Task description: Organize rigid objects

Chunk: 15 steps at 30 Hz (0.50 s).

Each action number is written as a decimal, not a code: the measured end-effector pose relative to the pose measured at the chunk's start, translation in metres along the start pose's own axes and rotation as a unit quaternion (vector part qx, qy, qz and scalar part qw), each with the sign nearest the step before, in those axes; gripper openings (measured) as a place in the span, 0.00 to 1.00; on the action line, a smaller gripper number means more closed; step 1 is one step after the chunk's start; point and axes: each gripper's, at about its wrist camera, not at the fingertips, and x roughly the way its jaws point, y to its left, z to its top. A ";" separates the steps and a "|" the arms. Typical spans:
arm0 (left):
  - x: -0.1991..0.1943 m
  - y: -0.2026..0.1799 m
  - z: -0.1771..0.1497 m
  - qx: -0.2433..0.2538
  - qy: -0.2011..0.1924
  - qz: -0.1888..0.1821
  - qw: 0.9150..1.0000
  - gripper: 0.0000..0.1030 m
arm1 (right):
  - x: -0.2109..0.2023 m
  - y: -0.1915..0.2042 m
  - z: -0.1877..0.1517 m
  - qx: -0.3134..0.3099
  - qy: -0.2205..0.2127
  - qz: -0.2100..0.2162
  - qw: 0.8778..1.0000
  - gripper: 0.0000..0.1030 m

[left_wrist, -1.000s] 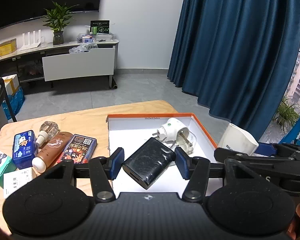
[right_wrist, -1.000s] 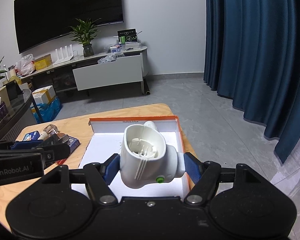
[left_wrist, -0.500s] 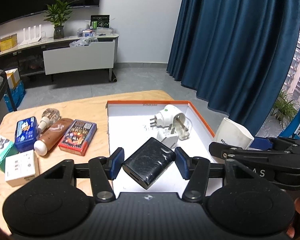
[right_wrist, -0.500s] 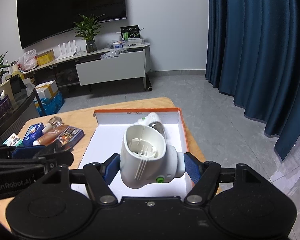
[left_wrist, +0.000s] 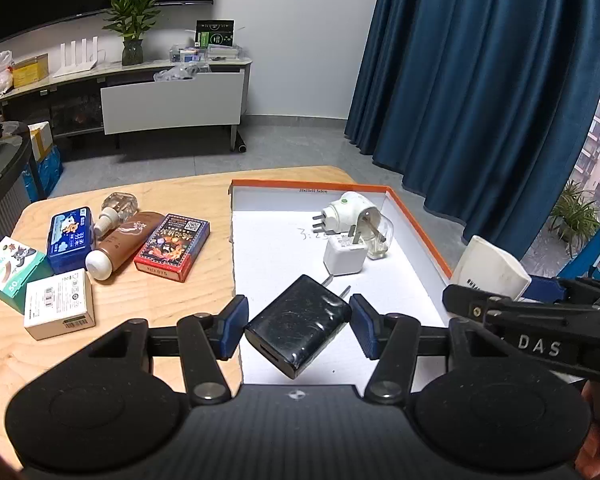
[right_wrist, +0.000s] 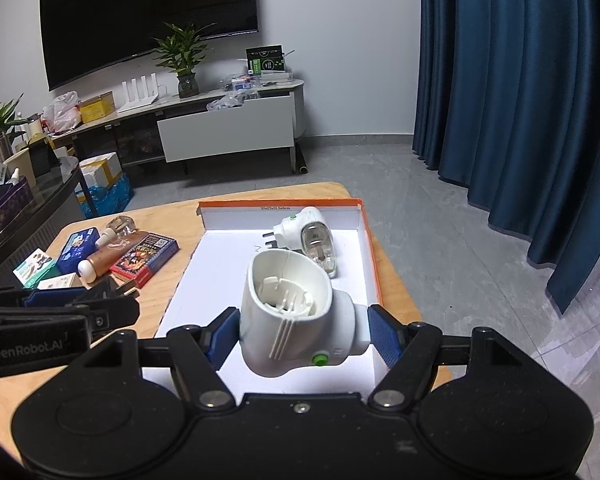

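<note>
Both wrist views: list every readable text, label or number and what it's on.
"GenRobot.AI": left gripper body, seen from the right wrist.
"DAS": right gripper body, seen from the left wrist; only these letters show.
"NO.975": end of the red card box.
"50": teal box.
Too small or blurred: print on the orange-rimmed tray, blue tin, white barcode box, brown bottle, green sign.

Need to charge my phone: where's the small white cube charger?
Left wrist view: the white cube charger lies in the orange-rimmed box, just in front of the white plug-in device.
</note>
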 end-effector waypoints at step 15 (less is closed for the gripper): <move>0.006 0.004 0.004 -0.004 -0.006 0.004 1.000 0.54 | 0.006 -0.005 0.000 0.007 -0.003 -0.008 1.000 0.81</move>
